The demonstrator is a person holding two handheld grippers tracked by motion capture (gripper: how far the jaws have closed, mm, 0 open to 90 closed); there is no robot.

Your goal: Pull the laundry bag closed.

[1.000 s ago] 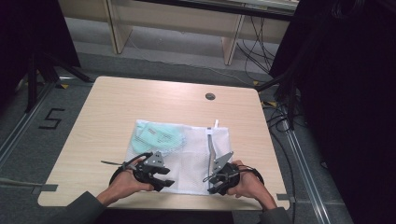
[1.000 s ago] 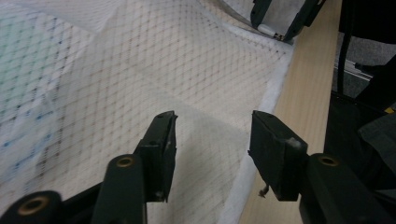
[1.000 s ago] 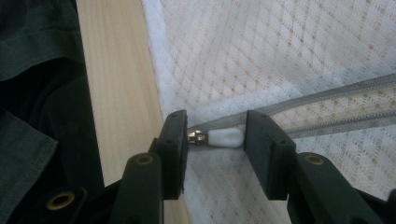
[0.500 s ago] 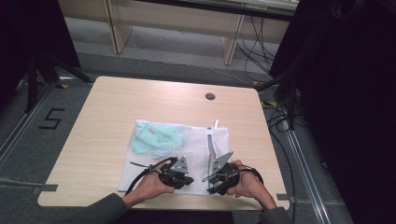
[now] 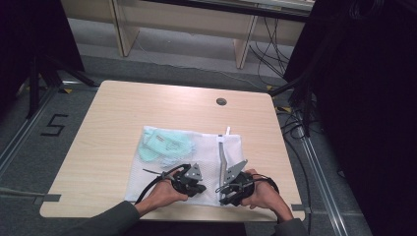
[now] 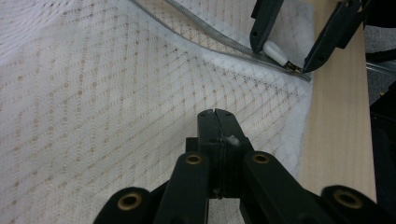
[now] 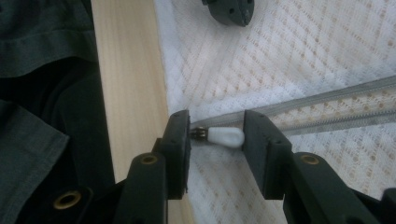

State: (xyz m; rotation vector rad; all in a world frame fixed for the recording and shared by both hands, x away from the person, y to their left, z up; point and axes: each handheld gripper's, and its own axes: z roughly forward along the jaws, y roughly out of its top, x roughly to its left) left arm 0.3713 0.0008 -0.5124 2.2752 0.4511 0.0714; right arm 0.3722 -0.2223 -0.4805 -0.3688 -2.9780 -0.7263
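A: Bag [image 5: 196,160], white mesh, lies flat on table [image 5: 123,113], its near edge at the person's side. L gripper [image 6: 218,113]?

B: Jaws fully closed, pinching a fold of mesh near bag's near edge; seen from above at [image 5: 189,179].

A: R gripper [image 7: 215,135]?

B: Just beside it, at [image 5: 231,189] from above. Jaws part-open, have just been closing; white zip pull [image 7: 225,136] sits between them. Pads appear to touch its ends, firm grip cannot be told.

A: Zip [image 5: 222,157]?

B: Grey, runs from pull away across bag toward far edge.

A: Farther in?

B: Pale green cloth [image 5: 164,145] inside bag, far-left part.
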